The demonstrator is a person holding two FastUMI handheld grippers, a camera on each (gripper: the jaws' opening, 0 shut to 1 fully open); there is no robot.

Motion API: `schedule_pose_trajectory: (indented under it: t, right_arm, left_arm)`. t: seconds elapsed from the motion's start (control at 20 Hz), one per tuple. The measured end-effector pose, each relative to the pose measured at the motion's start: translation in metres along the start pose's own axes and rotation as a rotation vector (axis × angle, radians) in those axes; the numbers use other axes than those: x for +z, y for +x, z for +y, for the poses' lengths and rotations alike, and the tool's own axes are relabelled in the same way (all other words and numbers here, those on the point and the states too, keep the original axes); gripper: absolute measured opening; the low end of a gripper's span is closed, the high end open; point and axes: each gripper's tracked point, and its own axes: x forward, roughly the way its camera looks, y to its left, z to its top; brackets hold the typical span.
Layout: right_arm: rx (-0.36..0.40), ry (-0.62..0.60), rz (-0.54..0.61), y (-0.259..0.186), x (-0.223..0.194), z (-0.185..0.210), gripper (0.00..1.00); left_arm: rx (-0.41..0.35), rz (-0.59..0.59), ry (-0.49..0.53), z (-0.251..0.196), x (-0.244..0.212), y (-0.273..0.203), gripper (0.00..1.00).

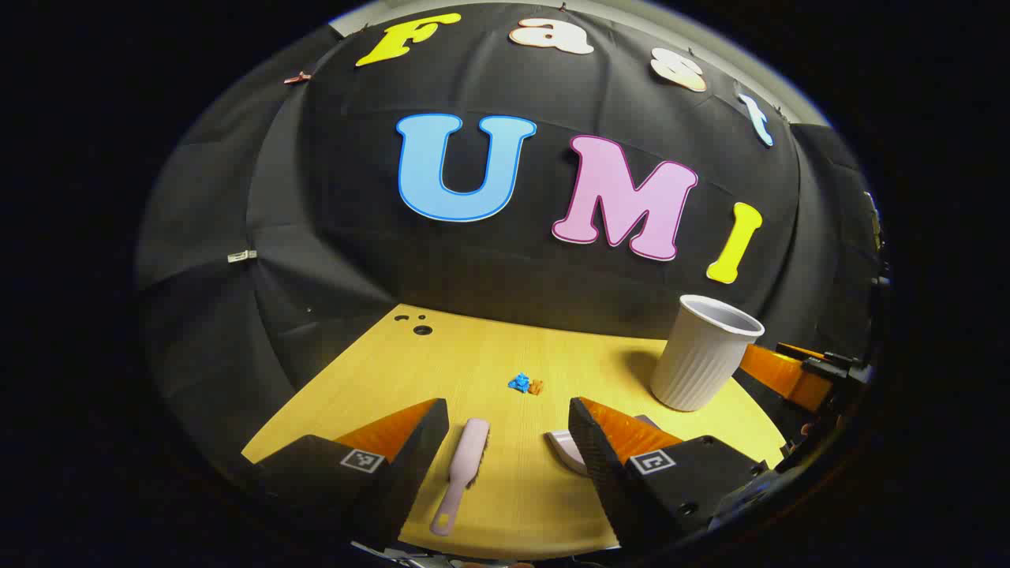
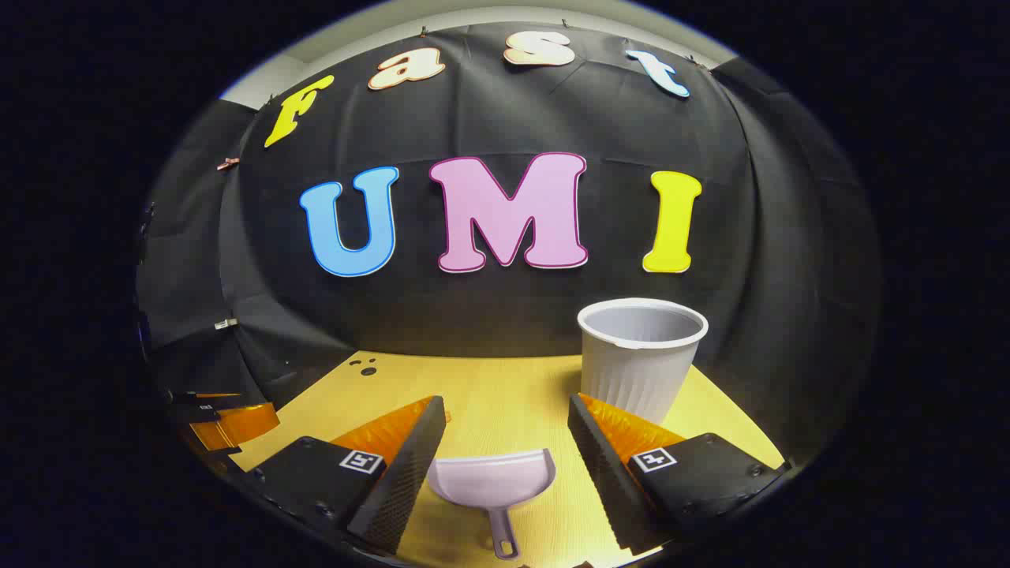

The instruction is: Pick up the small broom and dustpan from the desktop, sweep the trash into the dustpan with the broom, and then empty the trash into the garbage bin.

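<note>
In the left gripper view a small pink broom (image 1: 461, 473) lies flat on the wooden desktop (image 1: 489, 355), between the spread fingers of my left gripper (image 1: 509, 457), which is open and above it. Blue and orange scraps of trash (image 1: 525, 384) sit farther out at mid-table. Part of the pink dustpan (image 1: 566, 450) peeks out beside the right finger. In the right gripper view the dustpan (image 2: 493, 481) lies with its handle toward me, between the fingers of my open right gripper (image 2: 505, 465). The white ribbed bin (image 2: 641, 359) stands upright just beyond.
The white bin (image 1: 705, 353) stands at the right of the table in the left gripper view, with the other gripper (image 1: 797, 371) beyond it. Small dark holes (image 1: 418, 325) mark the table's far left corner. In the right gripper view the other gripper (image 2: 225, 418) shows at the left edge.
</note>
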Motion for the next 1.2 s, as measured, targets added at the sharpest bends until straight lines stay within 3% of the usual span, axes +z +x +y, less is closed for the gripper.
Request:
schedule_pose_trajectory:
  t: [0.7, 0.95, 1.2]
  right_arm:
    - [0.019, -0.023, 0.034, -0.005, -0.013, -0.003, 0.97]
    - [0.034, -0.032, 0.048, 0.0, -0.016, 0.002, 0.97]
    - [0.049, -0.035, 0.083, 0.006, -0.028, 0.005, 0.98]
  left_arm:
    - [0.05, 0.026, -0.028, 0.021, -0.014, 0.001, 0.97]
    - [0.013, 0.039, -0.011, 0.018, -0.017, 0.007, 0.95]
    - [-0.025, 0.142, 0.02, 0.021, -0.033, 0.022, 0.95]
